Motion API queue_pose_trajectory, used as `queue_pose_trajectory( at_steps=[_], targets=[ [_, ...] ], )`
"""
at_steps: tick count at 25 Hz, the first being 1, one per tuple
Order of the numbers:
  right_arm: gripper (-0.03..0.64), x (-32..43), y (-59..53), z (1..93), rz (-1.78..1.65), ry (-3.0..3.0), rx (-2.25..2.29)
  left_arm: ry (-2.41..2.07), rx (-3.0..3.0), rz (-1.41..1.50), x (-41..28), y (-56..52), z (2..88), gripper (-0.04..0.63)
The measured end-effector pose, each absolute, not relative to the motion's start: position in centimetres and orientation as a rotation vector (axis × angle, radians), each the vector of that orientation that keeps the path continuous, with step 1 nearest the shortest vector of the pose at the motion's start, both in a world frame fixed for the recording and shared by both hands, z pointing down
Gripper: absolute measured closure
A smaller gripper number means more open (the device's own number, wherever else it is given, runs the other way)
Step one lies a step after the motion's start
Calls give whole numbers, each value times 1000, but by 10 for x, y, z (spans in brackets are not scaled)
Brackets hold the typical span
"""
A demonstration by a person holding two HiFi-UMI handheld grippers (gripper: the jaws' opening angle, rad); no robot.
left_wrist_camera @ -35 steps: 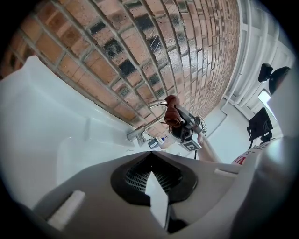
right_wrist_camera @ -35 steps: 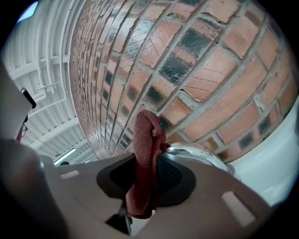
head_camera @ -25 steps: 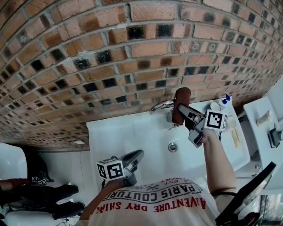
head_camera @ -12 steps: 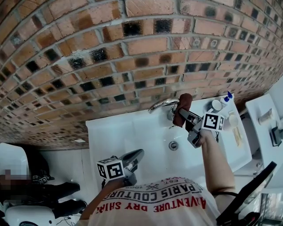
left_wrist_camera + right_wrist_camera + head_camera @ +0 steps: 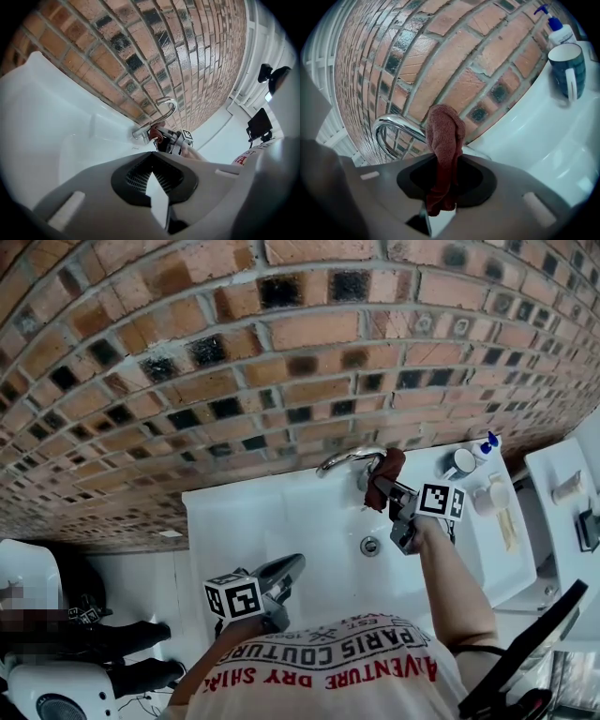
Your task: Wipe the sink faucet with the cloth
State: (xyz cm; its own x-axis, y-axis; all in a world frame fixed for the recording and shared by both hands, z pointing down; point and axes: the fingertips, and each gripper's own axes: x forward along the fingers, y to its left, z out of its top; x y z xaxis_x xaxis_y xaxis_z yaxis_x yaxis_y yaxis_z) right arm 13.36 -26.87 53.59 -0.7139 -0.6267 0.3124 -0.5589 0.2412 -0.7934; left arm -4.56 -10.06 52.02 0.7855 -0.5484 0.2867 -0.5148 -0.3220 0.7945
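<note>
A chrome curved faucet (image 5: 349,461) (image 5: 391,127) (image 5: 161,112) stands at the back of the white sink (image 5: 281,521), against the brick wall. My right gripper (image 5: 386,489) (image 5: 443,187) is shut on a dark red cloth (image 5: 384,476) (image 5: 444,145) and holds it against the faucet's base. The cloth stands up out of the jaws in the right gripper view. My left gripper (image 5: 286,573) (image 5: 157,187) hangs over the sink's front left edge, shut and holding nothing.
A blue mug (image 5: 459,463) (image 5: 568,65) and a pump bottle (image 5: 483,448) (image 5: 557,28) stand on the sink's right rim. The drain (image 5: 370,545) lies in the basin. A white unit (image 5: 562,493) stands at the right. Black shoes (image 5: 112,652) lie on the floor at the left.
My right gripper has moved down and in with the cloth, bringing it from above the faucet to its base. The left gripper has stayed where it was.
</note>
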Motion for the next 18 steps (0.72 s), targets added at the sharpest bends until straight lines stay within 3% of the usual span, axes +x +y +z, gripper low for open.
queue_pose_trajectory(
  at_steps=[18],
  targets=[
    [525,114,-215,472,-1436,2365,-1014,-795,2019,-65,-43,-89,508,593]
  ],
)
